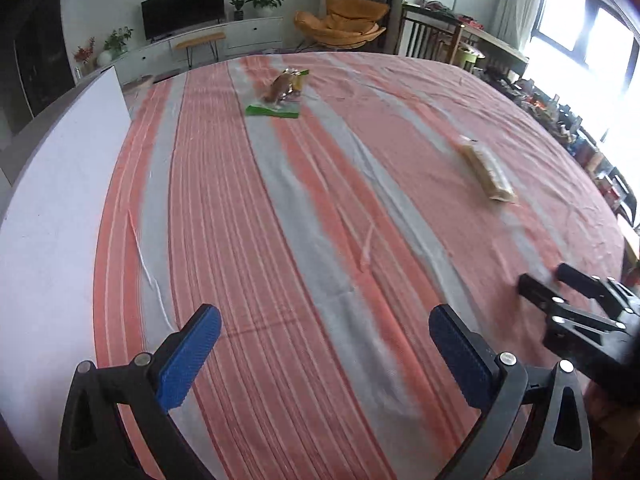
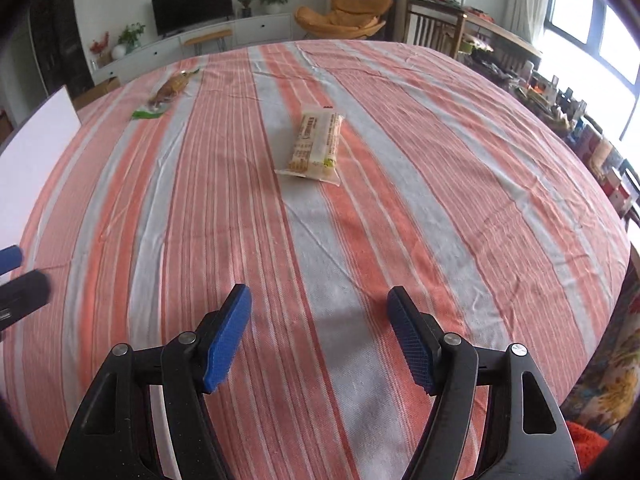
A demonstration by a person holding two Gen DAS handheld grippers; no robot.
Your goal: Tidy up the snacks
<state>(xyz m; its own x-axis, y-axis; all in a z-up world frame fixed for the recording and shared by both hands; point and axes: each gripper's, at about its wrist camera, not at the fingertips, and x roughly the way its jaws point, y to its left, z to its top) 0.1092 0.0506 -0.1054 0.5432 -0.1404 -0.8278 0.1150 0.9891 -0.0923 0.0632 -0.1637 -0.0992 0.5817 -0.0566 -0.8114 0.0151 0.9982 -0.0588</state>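
- Currently over worktop with red/grey striped cloth; white board along far-left edge.
- Left tool: blue pads spread wide apart, nothing between them, hovering above cloth at near edge.
- Right tool: blue pads likewise apart, gripping nothing, also above cloth at near side.
- From left wrist view: right tool visible at right edge, low over cloth, just beside left tool.
- From right wrist view: left tool's fingers poking in at left edge, blurred.
- Pale yellow snack pack lying flat mid-worktop, straight ahead of right tool, long axis roughly pointing away; well apart from both tools. Same pack off to right in left wrist view, smeared.
- Brown snack in clear wrapper at far side, resting on or overlapping green packet; can't tell exactly which from here, too small. Same pair at far left in right wrist view: brown snack, green packet.
- Two snack groups well apart from each other.
- Background only: TV, orange chair, window at right.
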